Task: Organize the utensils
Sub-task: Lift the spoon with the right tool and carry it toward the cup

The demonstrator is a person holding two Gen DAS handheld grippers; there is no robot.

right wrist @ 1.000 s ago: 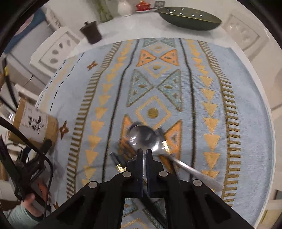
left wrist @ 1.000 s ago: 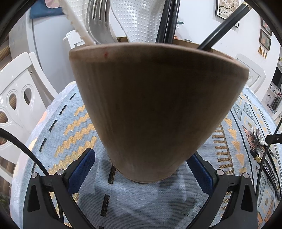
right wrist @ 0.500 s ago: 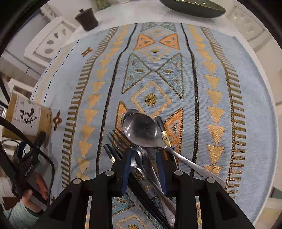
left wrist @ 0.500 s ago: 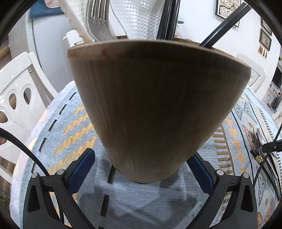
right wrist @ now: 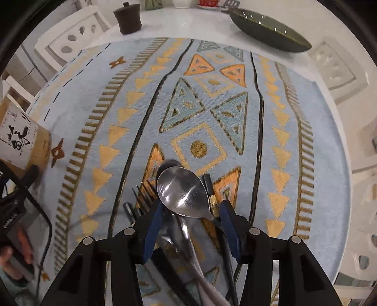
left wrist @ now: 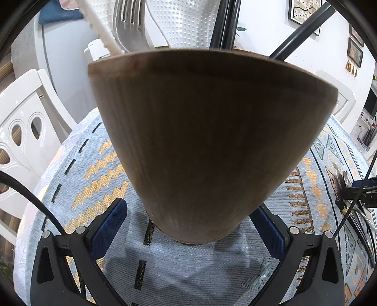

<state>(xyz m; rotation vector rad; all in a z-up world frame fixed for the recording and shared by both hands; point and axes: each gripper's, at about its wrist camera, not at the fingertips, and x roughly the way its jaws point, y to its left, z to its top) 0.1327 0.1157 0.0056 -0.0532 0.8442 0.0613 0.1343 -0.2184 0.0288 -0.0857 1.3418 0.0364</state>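
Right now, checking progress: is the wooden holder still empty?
No, the wooden holder already has a fork, a white spatula and black chopsticks in it.

— What is under me?
— A white table (right wrist: 188, 23) spread with a pale blue patterned cloth (right wrist: 235, 94).
— And on it?
— Near me a heap of spoons (right wrist: 181, 190), a fork (right wrist: 143, 193) and chopsticks (right wrist: 208, 186); left, a wooden holder (left wrist: 207, 141); far off, a dark lidded pot (right wrist: 128, 17) and a green dish (right wrist: 266, 29).

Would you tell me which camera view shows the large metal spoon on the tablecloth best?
The right wrist view: the large spoon lies bowl-up atop the utensil pile, between the right gripper's open jaws. The left wrist view shows only a sliver of that pile at its right edge.
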